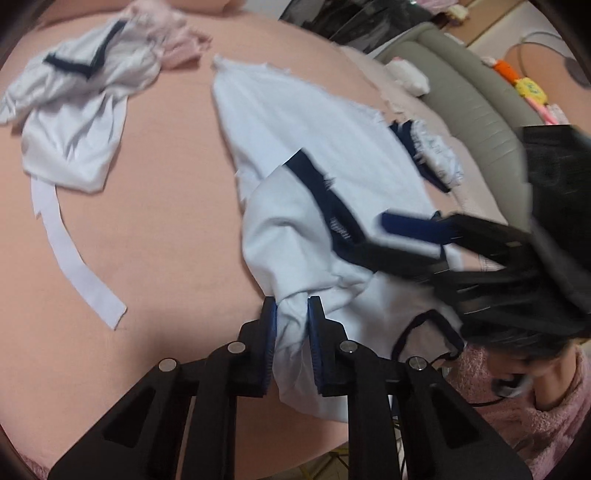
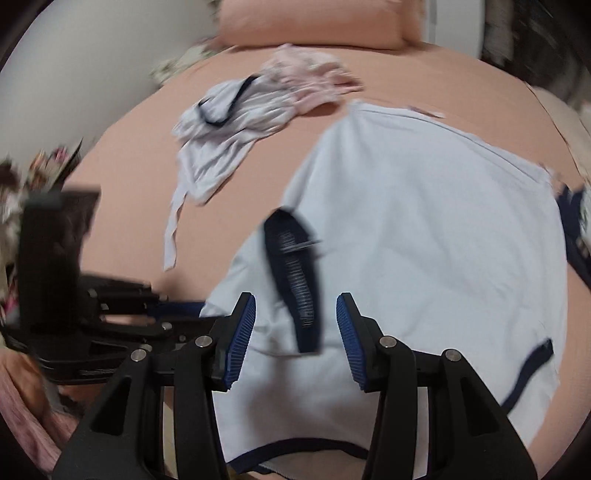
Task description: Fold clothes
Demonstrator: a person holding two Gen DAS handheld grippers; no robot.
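Observation:
A white shirt (image 1: 314, 129) with navy trim lies spread on the pink bed sheet (image 1: 166, 221). Its near part is folded over, which shows the navy collar (image 1: 332, 199). My left gripper (image 1: 291, 332) is shut on a bunched fold of this shirt at its near edge. From the right, my right gripper (image 1: 369, 238) reaches in above the collar. In the right wrist view, the right gripper (image 2: 295, 332) stands open over the shirt (image 2: 424, 221), with the collar (image 2: 295, 288) between its blue pads (image 2: 240, 332). The left gripper (image 2: 192, 312) holds the shirt's left edge.
A crumpled white garment (image 1: 74, 92) with navy trim, a pink garment (image 1: 173, 37) and a white strip of cloth (image 1: 74, 258) lie at the far left of the bed. A pillow (image 2: 314, 22) sits at the head. A grey padded edge (image 1: 461, 92) runs along the right. A person's pink fleece sleeve (image 1: 535, 424) is near.

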